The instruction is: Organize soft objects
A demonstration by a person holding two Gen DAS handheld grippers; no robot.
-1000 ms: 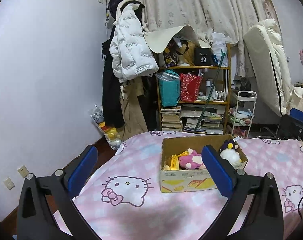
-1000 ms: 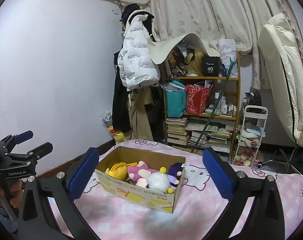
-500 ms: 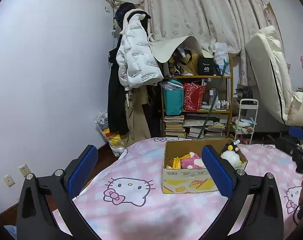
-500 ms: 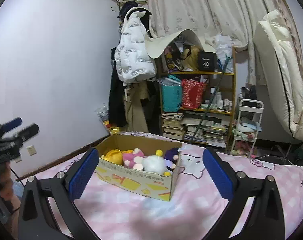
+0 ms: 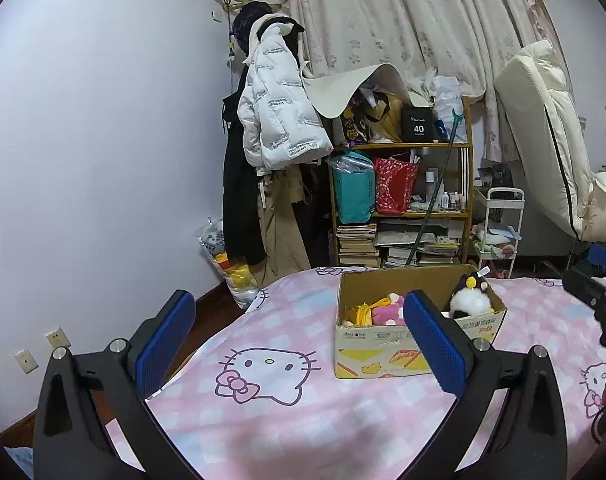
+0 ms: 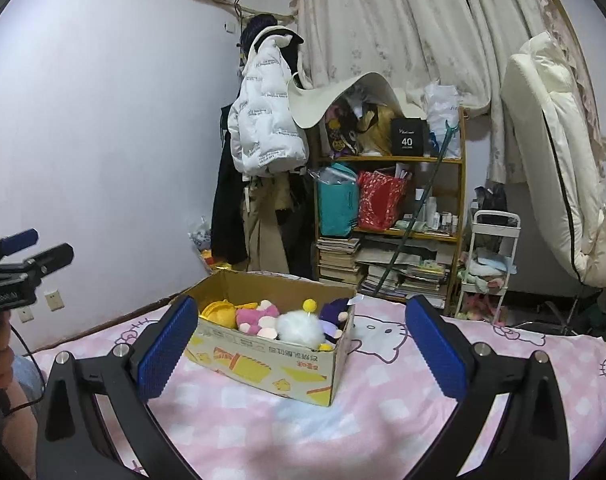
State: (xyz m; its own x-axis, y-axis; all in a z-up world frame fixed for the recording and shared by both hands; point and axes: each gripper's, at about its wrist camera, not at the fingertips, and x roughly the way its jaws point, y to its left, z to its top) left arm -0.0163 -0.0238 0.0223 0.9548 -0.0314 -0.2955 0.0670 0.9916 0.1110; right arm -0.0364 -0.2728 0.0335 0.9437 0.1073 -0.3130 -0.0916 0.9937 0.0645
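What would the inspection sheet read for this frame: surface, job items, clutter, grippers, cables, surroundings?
Surface: pink checked cat-print bedsheet, smooth.
Job's things: open cardboard box on the sheet, holding a yellow plush, pink plush, white fluffy plush and purple plush.
Clutter: nothing seen on the sheet beyond the box.
Grippers: left gripper and right gripper both open, empty, short of the box.
Cables: thin black cable by the person's left hand.
Surroundings: crowded wooden bookshelf, white puffer jacket, floral curtains.
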